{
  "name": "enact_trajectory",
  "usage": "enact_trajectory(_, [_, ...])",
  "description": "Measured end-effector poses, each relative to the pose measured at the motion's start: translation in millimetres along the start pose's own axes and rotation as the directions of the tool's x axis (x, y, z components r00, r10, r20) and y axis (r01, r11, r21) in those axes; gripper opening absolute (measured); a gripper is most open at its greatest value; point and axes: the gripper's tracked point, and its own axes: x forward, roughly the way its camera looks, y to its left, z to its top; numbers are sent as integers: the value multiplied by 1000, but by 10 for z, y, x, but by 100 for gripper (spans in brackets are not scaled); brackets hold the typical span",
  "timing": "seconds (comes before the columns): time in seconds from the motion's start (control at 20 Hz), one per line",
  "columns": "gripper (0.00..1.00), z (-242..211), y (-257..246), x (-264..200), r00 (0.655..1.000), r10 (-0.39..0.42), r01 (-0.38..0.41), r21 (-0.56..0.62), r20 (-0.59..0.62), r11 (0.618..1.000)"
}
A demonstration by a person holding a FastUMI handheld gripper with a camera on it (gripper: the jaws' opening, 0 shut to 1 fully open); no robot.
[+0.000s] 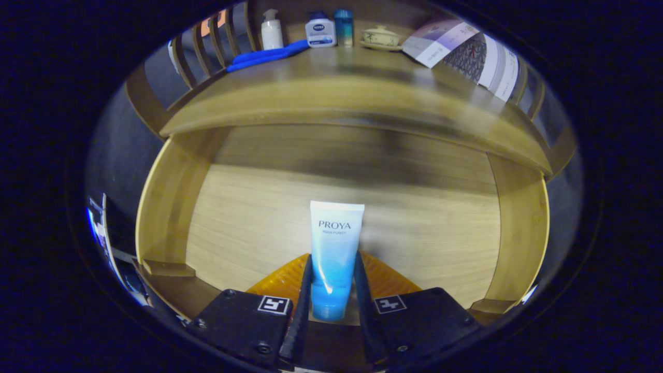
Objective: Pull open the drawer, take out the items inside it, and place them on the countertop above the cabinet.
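A white-to-blue tube (334, 254) stands upright between my fingers, and my gripper (331, 290) is shut on its lower half, cap end toward me. Beneath it the wooden drawer (248, 217) is pulled open, its pale floor bare around the tube. The tube seems lifted a little off the drawer floor. Beyond the drawer, the wooden countertop (352, 88) of the cabinet runs across, above the tube.
At the back of the countertop stand a white pump bottle (271, 30), a white-and-blue bottle (320, 32), a teal bottle (343, 27) and a lidded cup on a saucer (382, 37). A blue cloth (267, 55) lies to their left, leaflets (466, 52) to the right.
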Motion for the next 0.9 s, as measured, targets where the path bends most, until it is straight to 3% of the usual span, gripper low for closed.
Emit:
enact_trajectory(0.4, [46, 463, 61, -617, 992, 14, -11, -26, 127, 1000])
enact_trajectory(0.9, [46, 1256, -20, -801, 968, -54, 57, -3, 246, 998])
